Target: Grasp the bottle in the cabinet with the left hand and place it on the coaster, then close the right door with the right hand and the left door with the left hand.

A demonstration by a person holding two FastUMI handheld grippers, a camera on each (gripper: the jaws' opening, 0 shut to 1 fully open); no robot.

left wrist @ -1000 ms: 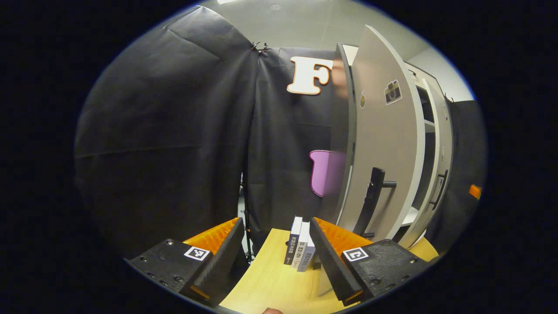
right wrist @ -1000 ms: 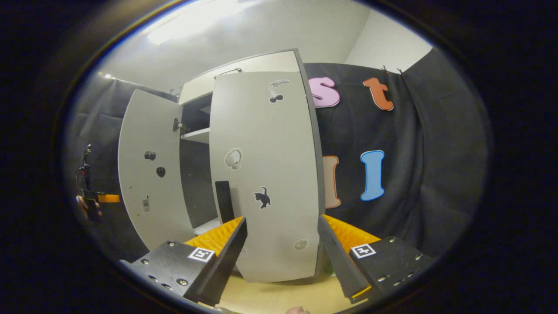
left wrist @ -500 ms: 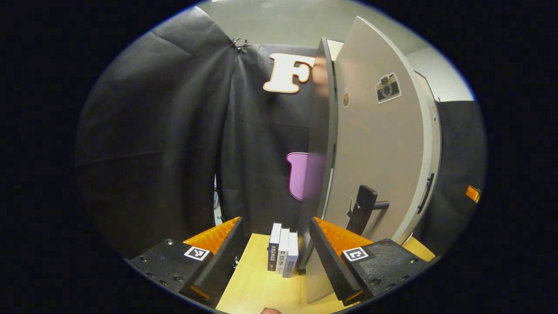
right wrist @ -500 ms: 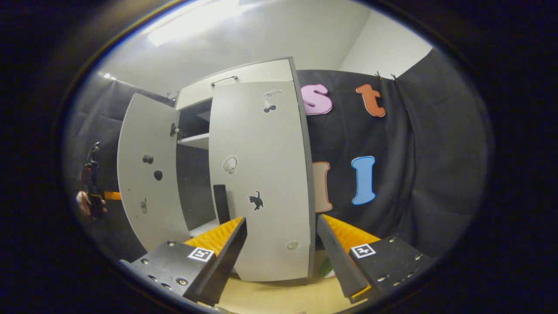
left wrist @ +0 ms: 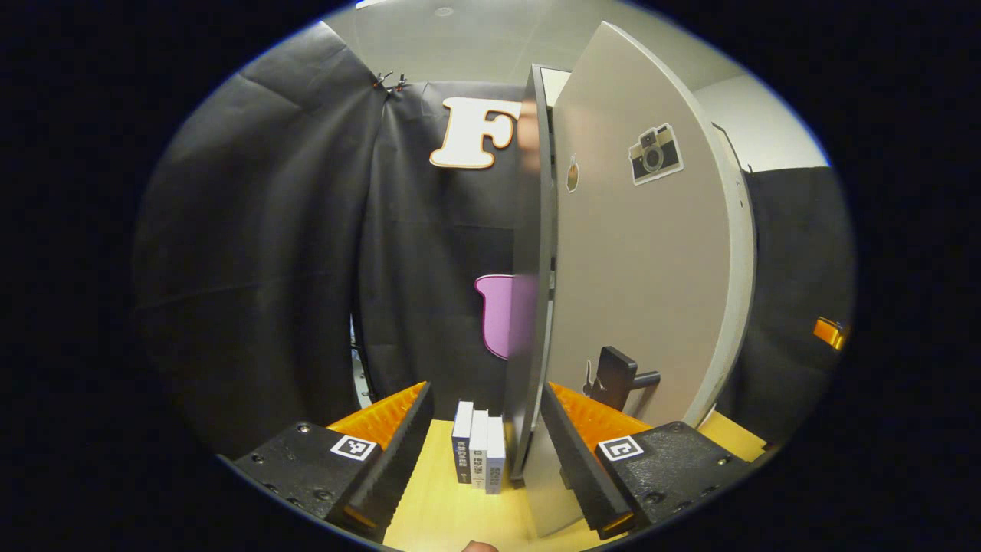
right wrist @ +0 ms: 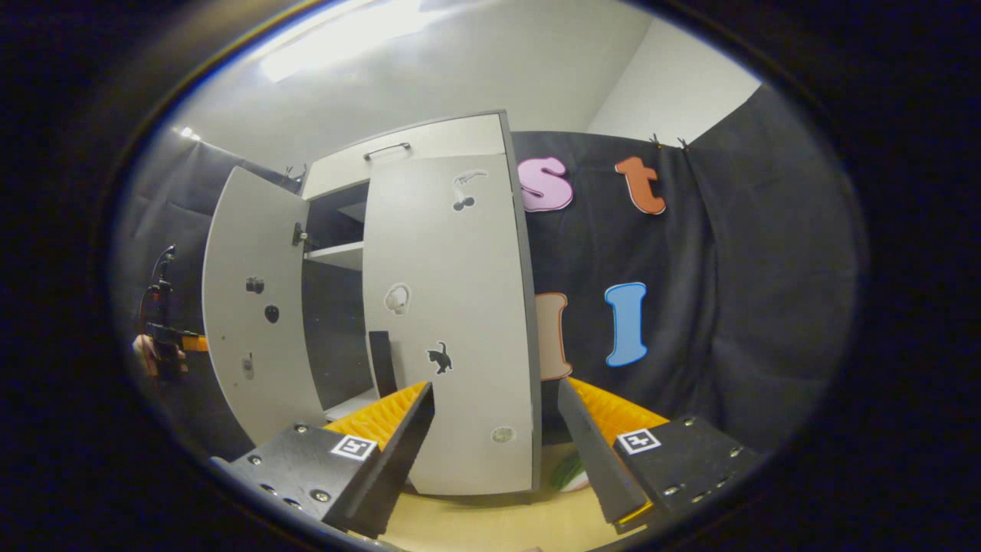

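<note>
Both tongs gape empty: right door (right wrist: pixel 448 322) looks shut ahead of right tongs (right wrist: pixel 497 437); left door (left wrist: pixel 636 261), beside left tongs (left wrist: pixel 484 452), remains ajar.

Right door (right wrist: pixel 452 322) nearly closed, left door (right wrist: pixel 253 307) ajar, before the spread-fingered right claw (right wrist: pixel 497 429).

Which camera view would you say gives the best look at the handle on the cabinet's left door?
The left gripper view: the left door's handle stands close and in profile, just beyond the left gripper. The right gripper view shows that left door from its inner face, handle hidden.
</note>
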